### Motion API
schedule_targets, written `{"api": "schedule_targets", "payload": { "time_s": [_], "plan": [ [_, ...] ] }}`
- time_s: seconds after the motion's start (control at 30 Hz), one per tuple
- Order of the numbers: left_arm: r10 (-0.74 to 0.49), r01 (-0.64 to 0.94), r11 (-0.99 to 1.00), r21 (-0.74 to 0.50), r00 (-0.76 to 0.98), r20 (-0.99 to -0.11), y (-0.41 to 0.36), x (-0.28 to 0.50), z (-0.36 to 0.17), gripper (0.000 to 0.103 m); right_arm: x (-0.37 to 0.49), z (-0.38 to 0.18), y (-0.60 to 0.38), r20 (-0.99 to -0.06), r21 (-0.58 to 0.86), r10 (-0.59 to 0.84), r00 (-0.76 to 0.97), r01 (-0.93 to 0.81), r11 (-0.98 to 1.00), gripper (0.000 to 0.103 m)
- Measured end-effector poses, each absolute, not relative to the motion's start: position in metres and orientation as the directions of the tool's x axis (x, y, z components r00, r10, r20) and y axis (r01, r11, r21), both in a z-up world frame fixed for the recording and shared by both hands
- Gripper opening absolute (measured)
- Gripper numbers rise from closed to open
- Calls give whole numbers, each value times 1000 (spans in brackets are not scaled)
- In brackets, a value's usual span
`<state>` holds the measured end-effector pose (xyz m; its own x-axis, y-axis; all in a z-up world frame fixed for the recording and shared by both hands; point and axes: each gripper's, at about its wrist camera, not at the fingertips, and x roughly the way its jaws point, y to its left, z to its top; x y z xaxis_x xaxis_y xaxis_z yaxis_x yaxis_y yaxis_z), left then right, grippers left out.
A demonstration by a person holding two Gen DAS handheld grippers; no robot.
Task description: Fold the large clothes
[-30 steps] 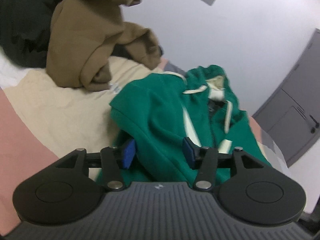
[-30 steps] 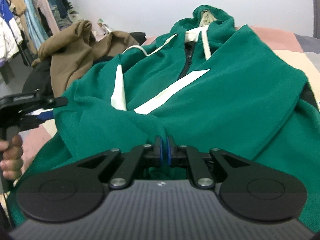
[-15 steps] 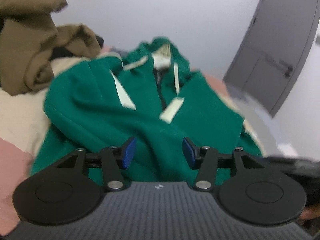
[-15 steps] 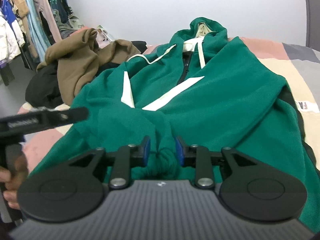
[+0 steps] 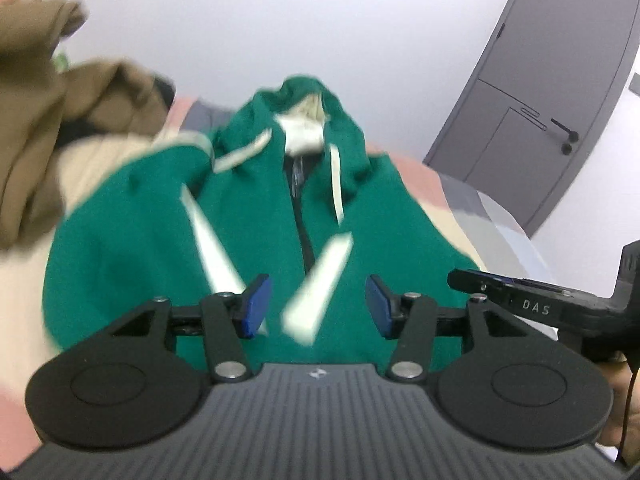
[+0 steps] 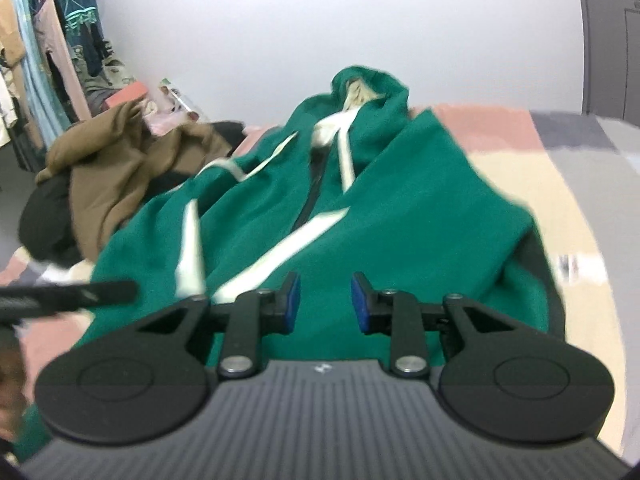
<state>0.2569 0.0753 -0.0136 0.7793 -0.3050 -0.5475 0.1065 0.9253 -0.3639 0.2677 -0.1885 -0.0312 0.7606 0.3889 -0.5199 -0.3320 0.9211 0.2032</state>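
A green zip hoodie with cream stripes and drawstrings lies front up on the bed, hood at the far end; it also fills the right wrist view. My left gripper is open and empty above the hoodie's near hem. My right gripper is open and empty above the hem too. The right gripper's finger shows at the right of the left wrist view, and the left one shows at the left of the right wrist view.
A brown garment lies heaped on a black one at the bed's left. The bedcover has pink, cream and grey blocks. A grey door stands at the right. Clothes hang on a rack far left.
My right gripper was shut on the hoodie's hem a second ago and has opened and let it go. My left gripper has swung right over the hoodie's front. Both views have pulled back.
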Motion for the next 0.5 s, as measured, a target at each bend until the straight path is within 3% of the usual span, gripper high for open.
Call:
{"api": "schedule_targets", "payload": {
  "time_s": [0.07, 0.13, 0.2, 0.37, 0.43, 0.5],
  "plan": [
    [-287, 93, 933, -347, 777, -561, 76, 304, -12, 61, 303, -27, -188, -512, 204, 399, 761, -343, 917, 32],
    [-260, 63, 937, -343, 780, -569, 83, 356, -17, 61, 342, -25, -188, -497, 225, 409, 765, -342, 912, 48],
    [-226, 32, 943, -333, 795, -563, 94, 408, -23, 61, 382, -25, -186, -477, 248, 424, 770, -345, 905, 57],
    [-178, -43, 929, -367, 818, -547, 128, 530, -45, 62, 487, -33, -179, -461, 286, 430, 777, -329, 900, 56],
    [-173, -51, 928, -368, 816, -551, 135, 570, -53, 62, 528, -38, -179, -453, 295, 395, 799, -284, 912, 65],
    [-148, -59, 936, -347, 828, -540, 138, 602, -63, 62, 566, -45, -182, -448, 327, 356, 820, -220, 919, 66]
  ]
}}
